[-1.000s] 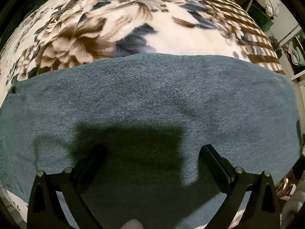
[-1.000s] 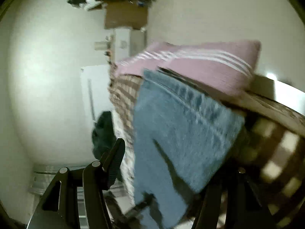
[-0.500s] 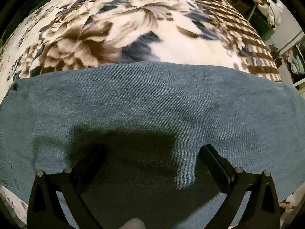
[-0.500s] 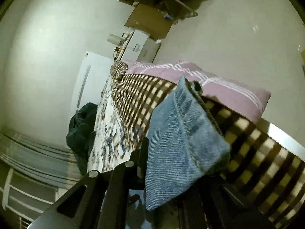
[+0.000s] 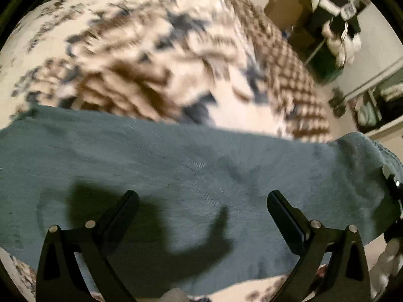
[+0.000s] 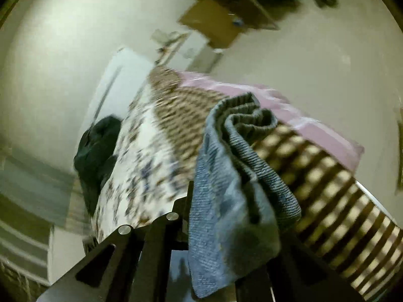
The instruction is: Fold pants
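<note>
The blue denim pants [image 5: 191,166] lie flat across the patterned bedspread [image 5: 151,58] in the left wrist view. My left gripper [image 5: 201,209] hovers just above the denim, open and empty, casting a shadow on it. In the right wrist view my right gripper [image 6: 226,226] is shut on a bunched end of the pants [image 6: 234,183] and holds it lifted above the bed. That lifted end also shows at the right edge of the left wrist view [image 5: 365,156]. The right fingertips are hidden by the cloth.
A pink striped pillow [image 6: 302,125] lies at the head of the bed. A dark garment [image 6: 98,148] hangs at the bed's far side. A cardboard box [image 6: 214,25] and cluttered shelves [image 5: 335,25] stand beyond the bed.
My right gripper closed on the end of the pants, then lifted and swung it, bunching the cloth. The left gripper drew back a little and stayed open.
</note>
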Demonstrator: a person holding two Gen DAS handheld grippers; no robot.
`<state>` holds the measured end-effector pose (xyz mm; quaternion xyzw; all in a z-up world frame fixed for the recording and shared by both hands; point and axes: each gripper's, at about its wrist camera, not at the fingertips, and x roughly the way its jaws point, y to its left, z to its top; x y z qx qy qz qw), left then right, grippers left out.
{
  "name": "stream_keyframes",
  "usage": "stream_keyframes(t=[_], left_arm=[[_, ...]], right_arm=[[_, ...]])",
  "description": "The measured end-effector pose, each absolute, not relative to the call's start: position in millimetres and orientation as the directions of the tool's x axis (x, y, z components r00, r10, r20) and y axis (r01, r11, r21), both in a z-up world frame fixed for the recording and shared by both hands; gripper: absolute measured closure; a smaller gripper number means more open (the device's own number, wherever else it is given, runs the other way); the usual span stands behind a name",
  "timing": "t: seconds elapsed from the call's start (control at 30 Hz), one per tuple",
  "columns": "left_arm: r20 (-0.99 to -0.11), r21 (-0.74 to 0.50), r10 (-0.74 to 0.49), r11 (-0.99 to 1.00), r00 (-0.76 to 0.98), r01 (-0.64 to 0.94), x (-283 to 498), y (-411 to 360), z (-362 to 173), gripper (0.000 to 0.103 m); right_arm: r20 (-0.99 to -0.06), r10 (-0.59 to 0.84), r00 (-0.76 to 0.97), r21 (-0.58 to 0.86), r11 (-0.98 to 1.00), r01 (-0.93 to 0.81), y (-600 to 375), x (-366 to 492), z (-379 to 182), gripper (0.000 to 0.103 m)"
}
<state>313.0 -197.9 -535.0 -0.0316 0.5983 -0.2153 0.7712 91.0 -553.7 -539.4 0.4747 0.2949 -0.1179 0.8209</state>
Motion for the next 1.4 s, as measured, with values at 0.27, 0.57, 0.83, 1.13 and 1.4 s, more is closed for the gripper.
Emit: stream_keyframes(t=[0.27,0.57,0.83,1.13,1.4], left_arm=[[-0.901,-0.288,-0.332,0.939,0.278,0.187,300,-50,-479,0.000],[-0.937,-0.196,-0.173,0.980,0.303,-0.046,288,124,-509,0.000],[-0.933,-0.212,-0.150,0.964,0.327,-0.162,289,195,-521,0.000],[-0.914,-0.310,-0.283,0.949,0.290,-0.050,315,121,-541,0.000],[-0.899,-0.293,-0.329,0.942,0.288,0.163,342,52,-579,0.081]], right_arm=[[-0.576,0.268,0.772,0.700,0.650,0.297,-382,170,-499,0.096],[-0.705,0.433,0.561,0.612,0.772,0.173,-163,249,-588,0.096],[-0.722,0.599,0.346,0.669,0.733,0.125,-75,279,-636,0.047],[-0.861,0.338,0.381,0.461,0.835,0.301,-171,238,-599,0.038],[-0.961,0.121,0.251,0.229,0.855,0.466,-261,217,-623,0.037]])
